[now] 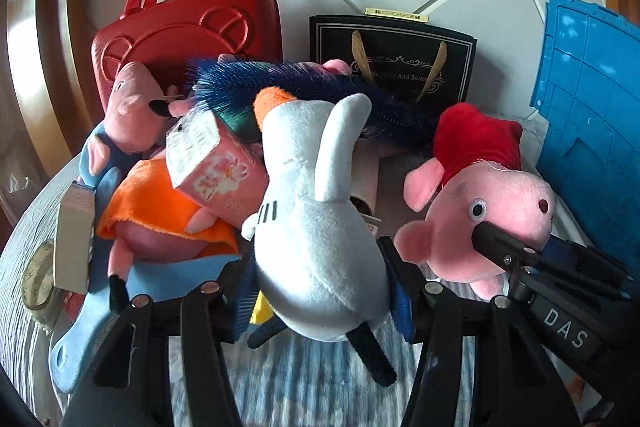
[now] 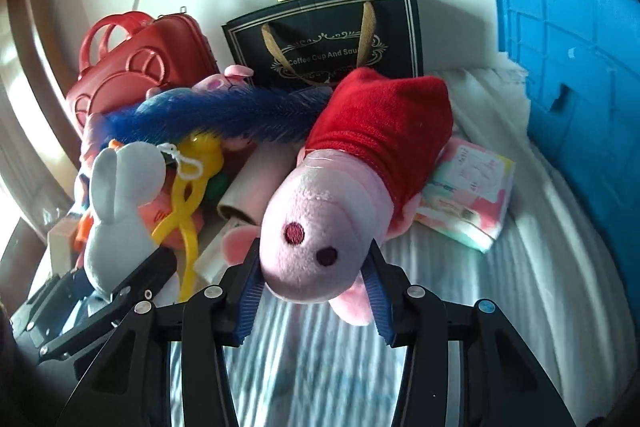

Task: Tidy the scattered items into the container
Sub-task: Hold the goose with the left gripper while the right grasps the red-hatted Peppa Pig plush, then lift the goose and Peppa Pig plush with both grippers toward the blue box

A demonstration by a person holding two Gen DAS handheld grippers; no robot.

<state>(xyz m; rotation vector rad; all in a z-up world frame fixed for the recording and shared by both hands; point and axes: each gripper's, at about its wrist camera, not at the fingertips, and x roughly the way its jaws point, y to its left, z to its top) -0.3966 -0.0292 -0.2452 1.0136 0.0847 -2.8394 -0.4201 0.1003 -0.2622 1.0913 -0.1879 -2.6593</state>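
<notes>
My left gripper [image 1: 322, 291] is shut on a white plush goose [image 1: 316, 227] with an orange beak, held above the striped cloth. The goose also shows in the right wrist view [image 2: 116, 203]. My right gripper [image 2: 314, 291] is shut on the head of a pink plush pig in a red dress [image 2: 340, 187]. The pig shows at the right of the left wrist view [image 1: 488, 203]. The blue plastic crate [image 2: 568, 39] stands at the right, also in the left wrist view [image 1: 592, 131].
A pile lies behind: another pink pig toy [image 1: 132, 107], an orange plush [image 1: 160, 203], a blue feather duster [image 1: 320, 91], a tissue pack [image 2: 468, 199], a yellow plastic toy [image 2: 188, 195]. A red case [image 1: 188, 31] and a black gift bag [image 1: 392, 63] stand against the wall.
</notes>
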